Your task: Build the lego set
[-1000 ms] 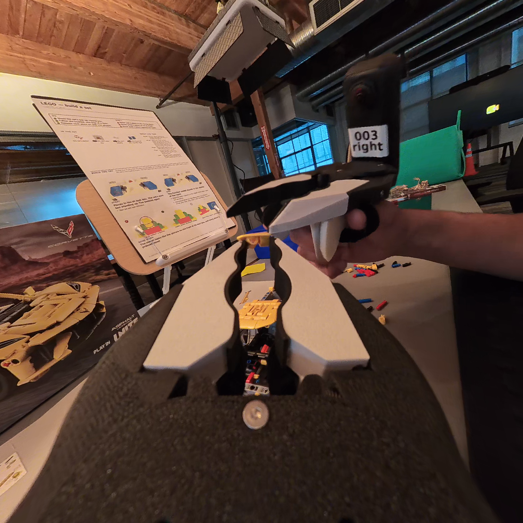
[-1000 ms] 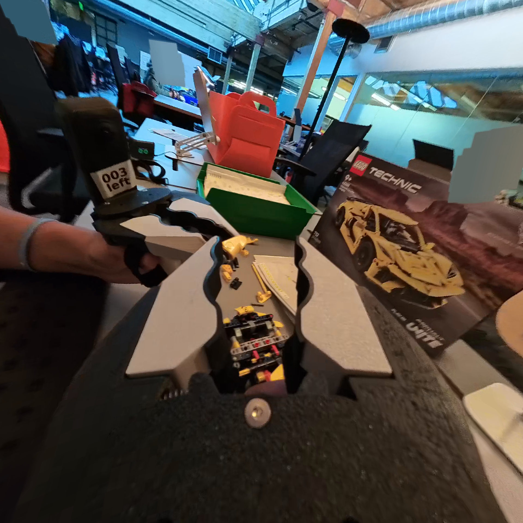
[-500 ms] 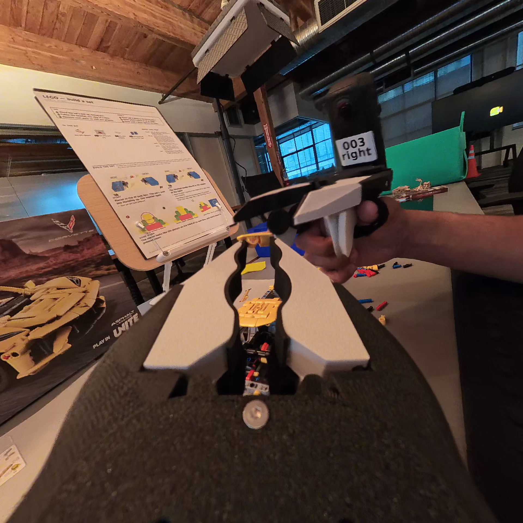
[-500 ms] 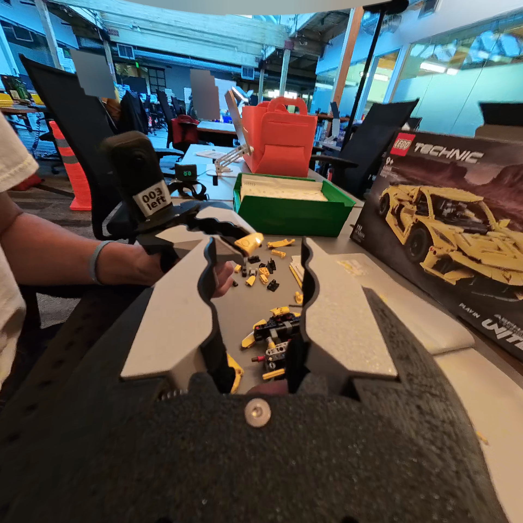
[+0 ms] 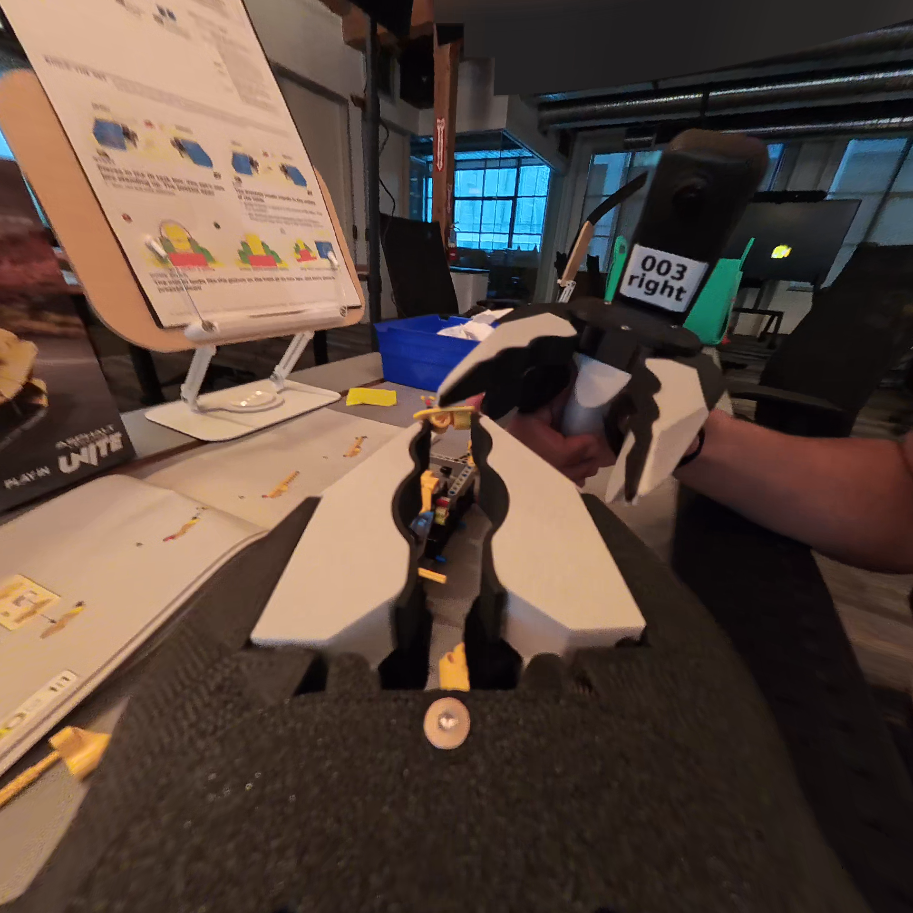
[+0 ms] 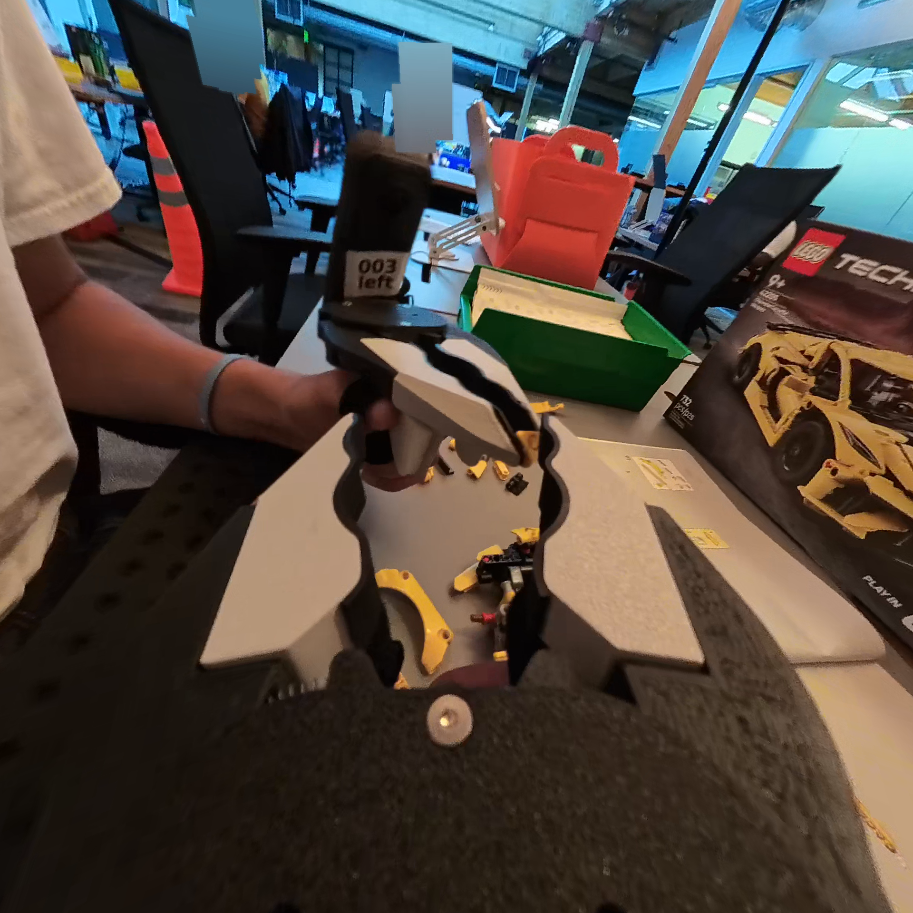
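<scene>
Chassis amid loose yellow pieces

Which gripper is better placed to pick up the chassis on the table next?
Right. The right gripper is open with the chassis between its fingers; the left gripper is shut on a small yellow piece.

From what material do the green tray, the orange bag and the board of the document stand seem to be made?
Green tray: looks like rigid plastic, smooth with a slight gloss and a moulded rim. Orange bag: probably felt or stiff fabric, matte, with cut-out handles; hard to be sure. Document stand board: seems to be light wood or plywood, pale tan with a darker edge, on white legs that are likely metal.
</scene>
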Tool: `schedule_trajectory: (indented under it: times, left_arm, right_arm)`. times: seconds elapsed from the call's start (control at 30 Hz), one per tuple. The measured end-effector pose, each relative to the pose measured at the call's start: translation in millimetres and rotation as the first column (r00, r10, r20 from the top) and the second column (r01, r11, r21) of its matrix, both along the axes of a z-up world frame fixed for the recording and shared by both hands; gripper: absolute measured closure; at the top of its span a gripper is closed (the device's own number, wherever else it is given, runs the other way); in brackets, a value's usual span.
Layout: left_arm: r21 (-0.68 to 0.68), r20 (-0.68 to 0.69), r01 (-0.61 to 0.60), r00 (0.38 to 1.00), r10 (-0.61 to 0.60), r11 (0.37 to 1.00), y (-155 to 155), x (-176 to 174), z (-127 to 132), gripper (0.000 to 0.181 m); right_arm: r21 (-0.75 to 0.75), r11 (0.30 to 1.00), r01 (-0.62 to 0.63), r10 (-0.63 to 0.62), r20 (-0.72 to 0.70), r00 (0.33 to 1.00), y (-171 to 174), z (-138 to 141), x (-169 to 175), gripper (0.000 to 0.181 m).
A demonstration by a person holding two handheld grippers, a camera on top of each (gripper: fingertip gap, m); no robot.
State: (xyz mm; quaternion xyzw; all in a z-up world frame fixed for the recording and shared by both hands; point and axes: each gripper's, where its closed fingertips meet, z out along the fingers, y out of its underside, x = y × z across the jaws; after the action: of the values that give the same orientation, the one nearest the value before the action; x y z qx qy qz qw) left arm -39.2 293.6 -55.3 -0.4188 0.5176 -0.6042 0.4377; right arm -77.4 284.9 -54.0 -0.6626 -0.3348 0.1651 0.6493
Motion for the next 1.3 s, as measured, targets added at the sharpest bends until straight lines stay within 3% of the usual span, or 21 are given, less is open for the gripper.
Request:
schedule_trajectory:
  times: [0.1,0.2,0.5,0.7,0.97,1.07,1.3]
  left_arm:
    - [-0.075,-0.031,0.041,0.999,-0.043,0.996,1,0,-2,0.165]
    - [-0.096,-0.017,0.035,0.999,-0.037,0.995,4,-1,1,0.166]
    - [-0.152,0.007,0.063,0.998,-0.062,0.986,7,-5,6,0.165]
    - [-0.161,-0.014,0.067,0.997,-0.07,0.985,8,-3,3,0.165]
    - [-0.16,-0.033,0.071,0.996,-0.077,0.985,6,-2,0,0.165]
    - [-0.157,-0.038,0.069,0.996,-0.076,0.985,6,-1,-1,0.165]
    - [-0.161,-0.046,0.073,0.996,-0.082,0.984,6,-1,-3,0.166]
  right_arm:
    - [0.01,1.0,0.001,-0.002,0.049,0.999,0,-5,-4,0.109]
    - [0.026,0.998,-0.054,0.054,-0.005,0.999,-9,4,-8,0.122]
    - [0.055,0.998,0.024,-0.027,0.057,0.998,2,-3,-3,0.103]
    - [0.088,0.996,0.022,-0.03,0.092,0.995,-1,0,-4,0.114]
    - [0.078,0.996,0.039,-0.05,0.136,0.989,3,-9,-6,0.104]
    - [0.084,0.996,0.018,-0.027,0.1,0.995,-1,-2,-6,0.113]
    - [0.076,0.997,0.035,-0.045,0.131,0.99,3,-9,-5,0.108]
